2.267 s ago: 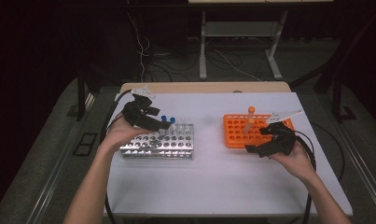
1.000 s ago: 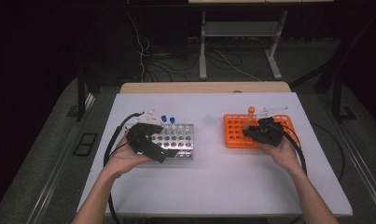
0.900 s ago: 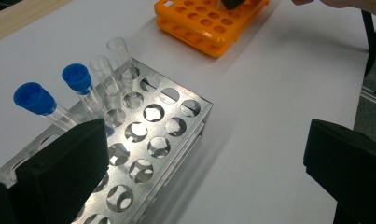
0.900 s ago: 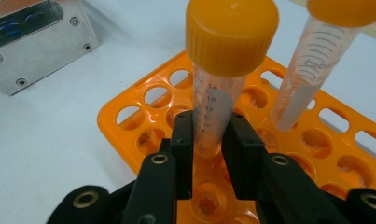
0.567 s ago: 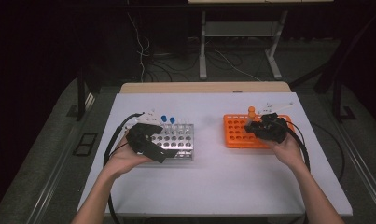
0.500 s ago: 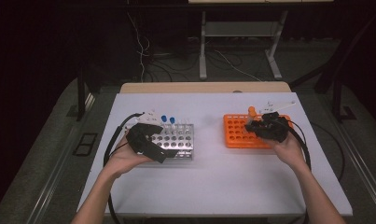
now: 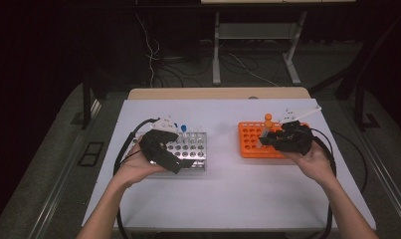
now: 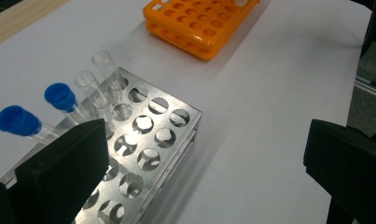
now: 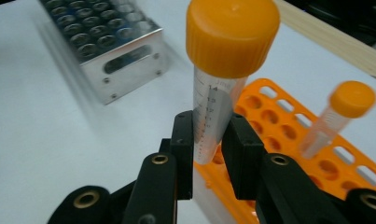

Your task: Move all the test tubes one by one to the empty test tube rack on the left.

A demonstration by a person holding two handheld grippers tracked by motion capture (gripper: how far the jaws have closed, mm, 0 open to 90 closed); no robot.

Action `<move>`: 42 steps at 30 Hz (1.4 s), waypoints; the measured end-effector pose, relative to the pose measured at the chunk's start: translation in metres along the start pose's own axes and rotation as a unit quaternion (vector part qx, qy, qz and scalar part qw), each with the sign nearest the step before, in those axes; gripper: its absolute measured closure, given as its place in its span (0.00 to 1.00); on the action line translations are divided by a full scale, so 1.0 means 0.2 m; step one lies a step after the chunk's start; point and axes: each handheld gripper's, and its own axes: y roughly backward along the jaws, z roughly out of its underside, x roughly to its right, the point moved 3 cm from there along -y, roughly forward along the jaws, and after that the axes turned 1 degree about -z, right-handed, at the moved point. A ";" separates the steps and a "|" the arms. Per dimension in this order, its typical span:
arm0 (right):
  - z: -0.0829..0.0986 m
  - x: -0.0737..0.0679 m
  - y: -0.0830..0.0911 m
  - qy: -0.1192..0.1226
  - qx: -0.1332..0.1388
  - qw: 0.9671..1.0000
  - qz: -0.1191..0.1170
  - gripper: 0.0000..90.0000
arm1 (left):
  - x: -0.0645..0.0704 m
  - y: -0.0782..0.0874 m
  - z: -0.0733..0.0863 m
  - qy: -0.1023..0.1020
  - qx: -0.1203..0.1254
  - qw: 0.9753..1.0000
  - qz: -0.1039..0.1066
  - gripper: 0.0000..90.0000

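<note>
Since the earlier frames, the right gripper has travelled from the near edge of the orange tube rack to over it, while the left gripper has dropped from the far side of the steel tube rack to its near edge. Both racks sit well apart on the white table. The right gripper's jaws are closed on an orange-capped graduated tube, pinching its clear wall below the cap, where a printed "14" reads. A second orange-capped tube stands tilted in the orange rack. Two blue-capped tubes and uncapped clear tubes stand in the steel rack. The left gripper's jaws are spread wide, holding nothing.
</note>
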 end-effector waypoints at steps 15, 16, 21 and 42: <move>-0.03 -0.25 -0.02 0.052 -0.037 0.995 -0.072 0.82 | 0.10 -0.05 -0.11 -0.040 -0.014 0.999 0.022 0.00; -0.03 -0.26 -0.03 0.053 -0.040 0.995 -0.077 0.82 | 0.10 -0.05 -0.11 -0.044 -0.016 0.999 0.025 0.00; -0.02 -0.34 -0.07 0.071 -0.057 0.991 -0.102 0.82 | 0.15 -0.08 -0.15 -0.059 -0.024 0.997 0.038 0.00; -0.04 -0.61 -0.25 0.119 -0.084 0.976 -0.159 0.82 | 0.34 -0.24 -0.23 -0.144 -0.078 0.978 0.131 0.47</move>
